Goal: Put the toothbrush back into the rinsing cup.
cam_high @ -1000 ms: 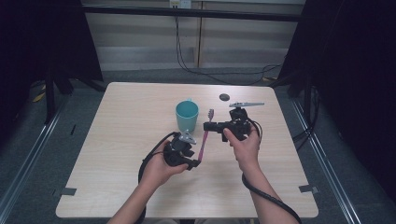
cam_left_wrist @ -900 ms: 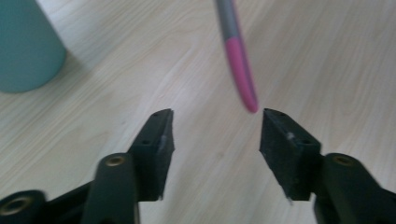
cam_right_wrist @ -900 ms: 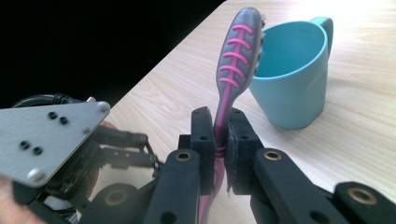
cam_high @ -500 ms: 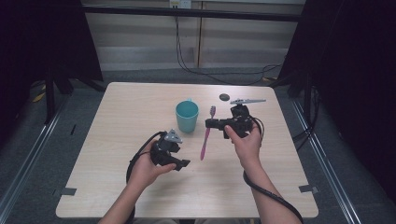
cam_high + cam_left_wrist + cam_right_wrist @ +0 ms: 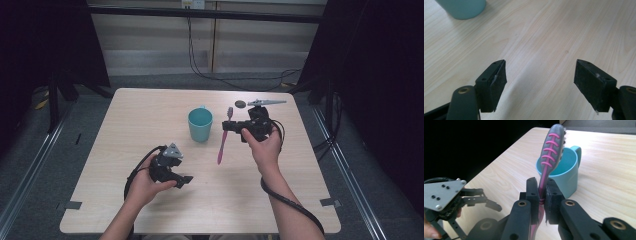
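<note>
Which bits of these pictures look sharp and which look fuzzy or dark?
Right gripper view: toothbrush and cup sharp, background black. Left gripper view: jaws slightly soft, faint shadow on the table. High view: evenly lit table, dark surroundings.

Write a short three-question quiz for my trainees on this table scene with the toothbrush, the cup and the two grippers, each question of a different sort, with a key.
1. True or false: the right gripper is shut on the toothbrush.
2. Multiple choice: in the left gripper view, the left gripper is A) open, with nothing between its jaws; B) shut on the cup; C) shut on the toothbrush.
3. Fill in: in the high view, the teal cup stands on the table, to the ____ of the toothbrush.

Key
1. True: both jaws press its handle.
2. A: bare wood lies between them.
3. Left.
</note>
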{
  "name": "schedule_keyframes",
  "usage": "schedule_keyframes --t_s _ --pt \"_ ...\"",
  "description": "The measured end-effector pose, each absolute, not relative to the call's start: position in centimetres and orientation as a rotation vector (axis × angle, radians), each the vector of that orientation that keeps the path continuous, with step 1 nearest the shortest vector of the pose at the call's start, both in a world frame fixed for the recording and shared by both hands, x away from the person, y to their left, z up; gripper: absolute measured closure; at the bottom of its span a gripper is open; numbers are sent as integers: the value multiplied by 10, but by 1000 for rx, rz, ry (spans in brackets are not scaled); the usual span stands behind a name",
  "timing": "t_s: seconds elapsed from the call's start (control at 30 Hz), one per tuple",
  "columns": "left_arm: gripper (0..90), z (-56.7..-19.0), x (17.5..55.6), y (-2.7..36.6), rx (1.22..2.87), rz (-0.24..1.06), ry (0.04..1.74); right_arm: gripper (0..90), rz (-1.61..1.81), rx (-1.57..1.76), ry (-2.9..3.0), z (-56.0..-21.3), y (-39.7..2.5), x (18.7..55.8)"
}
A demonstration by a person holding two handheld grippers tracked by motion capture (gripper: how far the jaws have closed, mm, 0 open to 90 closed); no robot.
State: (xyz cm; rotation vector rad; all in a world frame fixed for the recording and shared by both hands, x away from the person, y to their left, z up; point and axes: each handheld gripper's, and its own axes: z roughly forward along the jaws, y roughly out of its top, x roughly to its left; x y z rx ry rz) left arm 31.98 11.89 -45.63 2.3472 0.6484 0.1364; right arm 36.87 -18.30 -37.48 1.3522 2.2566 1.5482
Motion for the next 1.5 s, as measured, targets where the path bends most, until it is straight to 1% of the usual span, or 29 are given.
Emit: schedule_keyframes --t_s 0.1,0.37,0.57,0.83,1.13,1.5 --pt "256 -459 320 124 2336 75 703 838 1530 1344 2254 -374 -181 371" --pt "220 -464 318 135 2348 119 710 838 1518 1321 2224 -369 -179 376" --pt "189 -463 314 142 2314 128 721 838 1512 1289 2180 -359 -180 385" --pt "193 -466 312 152 2301 141 721 839 1482 1267 2139 -344 -179 402" --pt "193 -470 312 158 2287 155 740 839 1483 1254 2096 -337 -174 412" --pt "186 -478 312 160 2280 129 751 838 1495 1254 2035 -329 -172 424"
